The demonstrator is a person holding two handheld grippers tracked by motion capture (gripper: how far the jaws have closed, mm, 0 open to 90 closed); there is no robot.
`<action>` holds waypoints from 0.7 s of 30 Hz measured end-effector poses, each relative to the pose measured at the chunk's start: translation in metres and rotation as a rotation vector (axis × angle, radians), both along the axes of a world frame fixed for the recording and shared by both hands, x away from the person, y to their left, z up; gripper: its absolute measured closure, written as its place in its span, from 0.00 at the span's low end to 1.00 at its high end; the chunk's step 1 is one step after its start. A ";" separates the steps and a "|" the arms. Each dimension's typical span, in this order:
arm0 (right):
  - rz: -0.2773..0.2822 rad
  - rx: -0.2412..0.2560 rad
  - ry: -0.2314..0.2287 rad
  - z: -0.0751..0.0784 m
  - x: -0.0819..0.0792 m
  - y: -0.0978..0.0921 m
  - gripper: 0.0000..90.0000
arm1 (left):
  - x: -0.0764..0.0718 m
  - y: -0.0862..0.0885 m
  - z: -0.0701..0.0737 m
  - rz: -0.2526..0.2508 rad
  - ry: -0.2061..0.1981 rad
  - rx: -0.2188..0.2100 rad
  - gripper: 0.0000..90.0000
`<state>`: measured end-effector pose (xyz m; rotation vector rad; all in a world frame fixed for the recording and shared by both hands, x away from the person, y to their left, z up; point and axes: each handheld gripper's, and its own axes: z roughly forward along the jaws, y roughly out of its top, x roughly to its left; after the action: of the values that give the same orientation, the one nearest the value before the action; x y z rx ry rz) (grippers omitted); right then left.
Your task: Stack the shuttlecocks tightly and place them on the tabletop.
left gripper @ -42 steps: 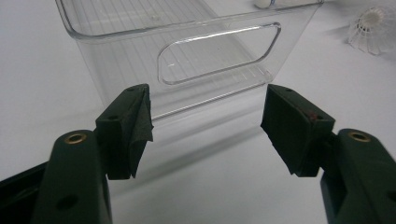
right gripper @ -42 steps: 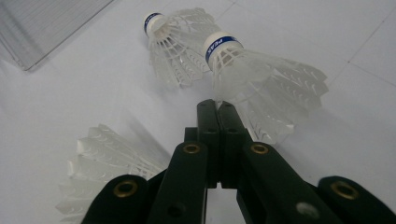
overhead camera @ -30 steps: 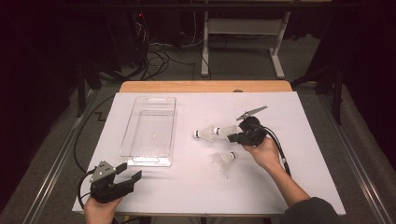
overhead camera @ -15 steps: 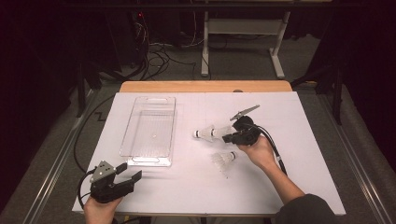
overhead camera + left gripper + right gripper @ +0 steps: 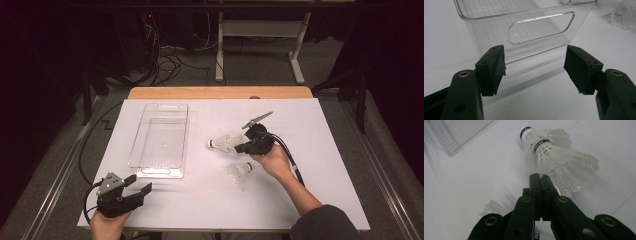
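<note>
White counter (image 5: 310, 200): right gripper (image 5: 541, 178) fingers pressed together behind shuttlecocks (image 5: 554, 155); light, fragile, grip at cork; left gripper (image 5: 534, 67) fingers spread.

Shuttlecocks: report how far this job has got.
Done: nothing yet; the clear bin holds no shuttlecock. In hand: the right gripper, jaws together, sits at the skirt of the stacked shuttlecocks; whether it pinches the skirt is unclear. Left: those, and the single shuttlecock lying on the table. The left gripper waits open.
</note>
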<state>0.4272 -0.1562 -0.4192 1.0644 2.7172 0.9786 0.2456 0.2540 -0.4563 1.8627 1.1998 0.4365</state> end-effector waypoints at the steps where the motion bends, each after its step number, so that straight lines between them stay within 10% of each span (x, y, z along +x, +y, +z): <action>1: -0.001 0.000 0.004 0.000 0.000 0.001 1.00 | 0.000 0.000 0.000 0.000 0.000 0.000 0.38; 21: 0.027 -0.009 0.019 -0.004 0.006 0.011 1.00 | 0.000 0.000 0.000 -0.001 -0.001 -0.003 0.38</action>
<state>0.4335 -0.1448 -0.4233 1.0443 2.7554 0.9642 0.2453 0.2540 -0.4561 1.8603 1.1982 0.4355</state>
